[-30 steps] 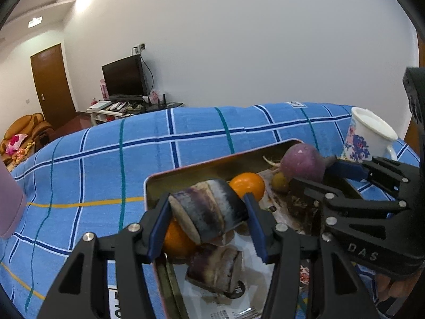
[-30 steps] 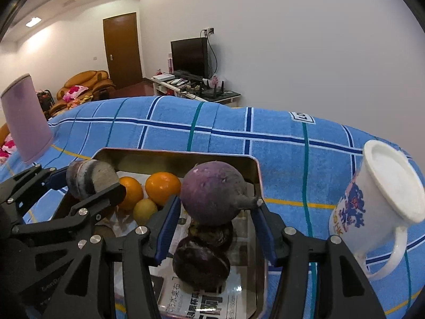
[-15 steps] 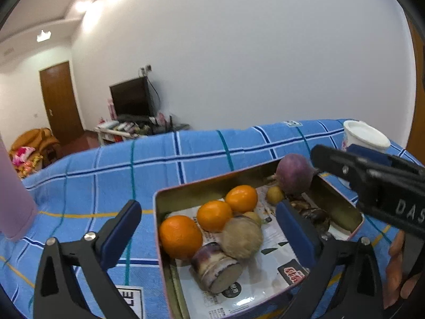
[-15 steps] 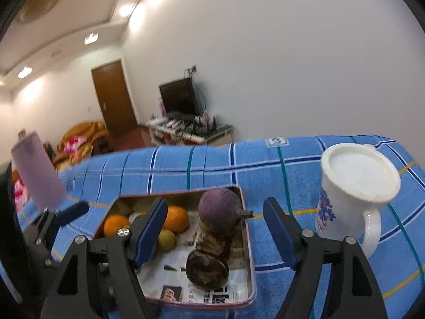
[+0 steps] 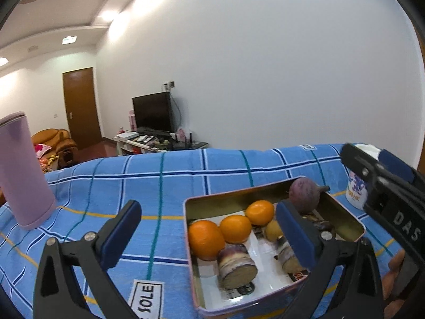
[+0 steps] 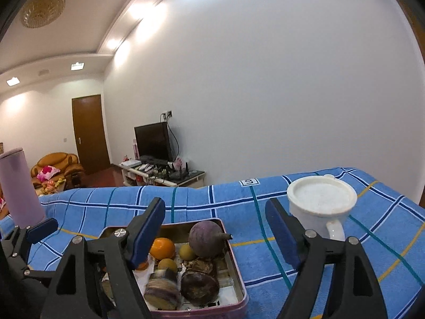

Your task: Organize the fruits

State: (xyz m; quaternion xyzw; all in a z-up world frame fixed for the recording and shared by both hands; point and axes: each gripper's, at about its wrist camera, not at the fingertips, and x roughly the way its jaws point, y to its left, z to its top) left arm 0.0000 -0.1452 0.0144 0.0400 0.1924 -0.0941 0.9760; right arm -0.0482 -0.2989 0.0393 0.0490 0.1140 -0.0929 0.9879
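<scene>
A metal tin (image 5: 345, 212) (image 6: 240, 273) lined with newspaper sits on the blue plaid cloth. In it lie three oranges (image 5: 205, 235), a small yellow fruit (image 5: 273, 230), two sugarcane pieces (image 5: 236, 264) (image 6: 162, 288), a purple round root (image 5: 302, 194) (image 6: 207, 238) and dark fruits (image 6: 199, 283). My left gripper (image 5: 209, 235) is open and empty, raised above the tin's left part. My right gripper (image 6: 215, 232) is open and empty, raised above the tin's right part. The right gripper's side also shows in the left wrist view (image 5: 382, 188).
A white mug (image 6: 321, 199) with a blue pattern stands right of the tin. A tall lilac tumbler (image 5: 22, 170) stands at the cloth's left. A "SOLE" label (image 5: 144, 299) lies near the front edge. A TV stand, door and sofa lie beyond.
My left gripper let go of the sugarcane piece and my right let go of the purple root; both now lie in the tin. Both grippers opened wide and drew back and up.
</scene>
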